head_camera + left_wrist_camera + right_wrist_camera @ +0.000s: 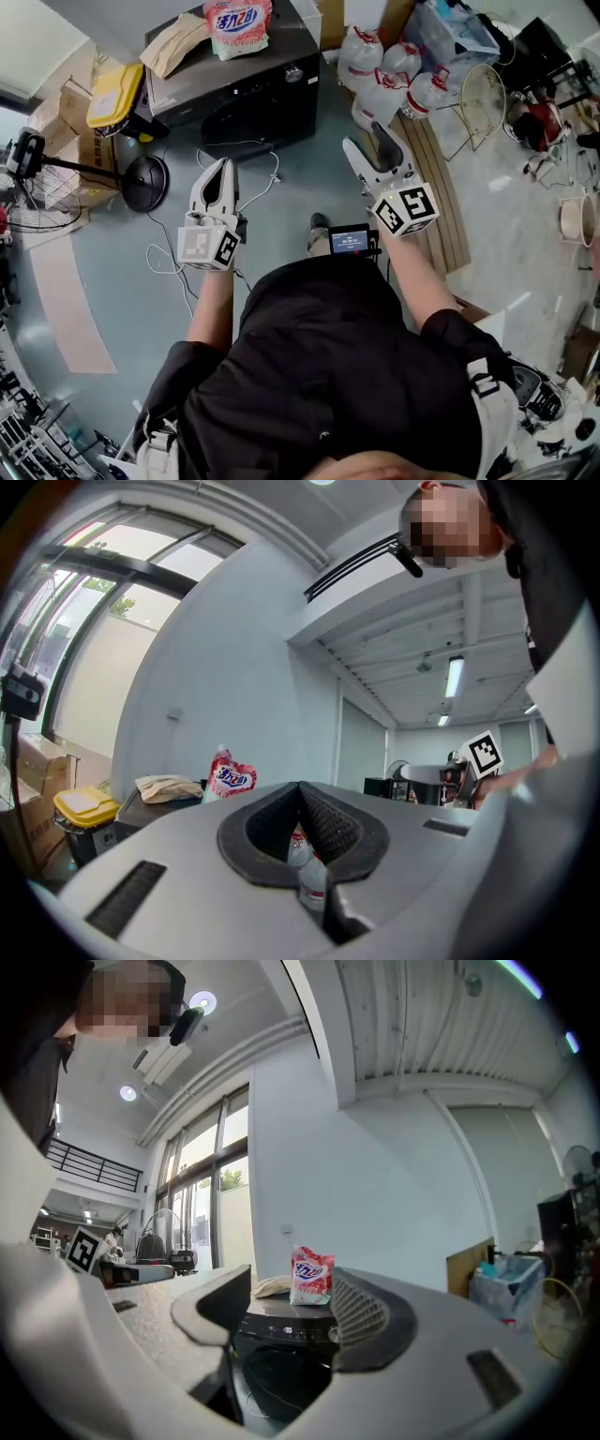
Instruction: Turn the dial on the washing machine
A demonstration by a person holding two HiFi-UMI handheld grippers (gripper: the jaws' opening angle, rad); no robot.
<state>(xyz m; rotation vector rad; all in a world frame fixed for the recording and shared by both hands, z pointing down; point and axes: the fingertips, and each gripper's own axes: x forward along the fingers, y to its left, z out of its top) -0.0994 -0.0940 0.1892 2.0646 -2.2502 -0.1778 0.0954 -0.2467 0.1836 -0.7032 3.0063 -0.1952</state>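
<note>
The dark washing machine (234,89) stands ahead on the floor, its round dial (293,73) at the right of the front panel. A pink detergent bag (238,23) sits on its top. My left gripper (223,163) hangs in the air well short of the machine, jaws closed together with nothing in them. My right gripper (368,141) is open and empty, also short of the machine and to its right. In the right gripper view the dial (334,1333) and panel show between the parted jaws of the right gripper (292,1288). In the left gripper view the left gripper (300,787) is shut.
Several large water bottles (384,80) lie right of the machine, beside wooden planks (441,187) and a wire rack (483,94). A yellow-lidded bin (114,94) and a fan base (141,183) stand left. White cables (253,155) trail over the floor in front.
</note>
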